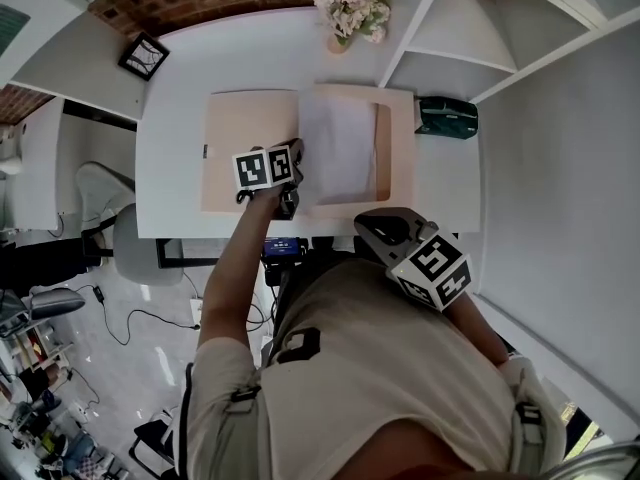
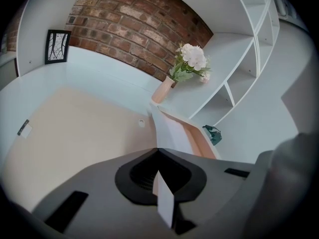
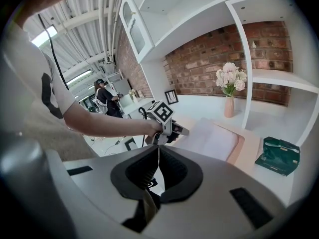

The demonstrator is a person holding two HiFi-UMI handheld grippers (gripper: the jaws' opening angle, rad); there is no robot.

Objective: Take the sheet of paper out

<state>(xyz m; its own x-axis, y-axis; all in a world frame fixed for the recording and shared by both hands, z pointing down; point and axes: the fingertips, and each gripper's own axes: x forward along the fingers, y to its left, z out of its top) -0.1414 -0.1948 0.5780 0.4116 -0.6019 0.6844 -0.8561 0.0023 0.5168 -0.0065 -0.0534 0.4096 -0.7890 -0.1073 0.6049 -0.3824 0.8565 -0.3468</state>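
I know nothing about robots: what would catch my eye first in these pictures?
An open beige folder lies in the middle of the white desk, with a sheet of paper on its right half. The left gripper, topped by a marker cube, has its jaws shut on the sheet's left edge, while the right gripper hangs shut and empty near the desk's front edge. A vase of flowers stands at the back.

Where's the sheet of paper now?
In the head view, the sheet of paper lies on the right half of the open folder, its left edge pinched in the left tongs.
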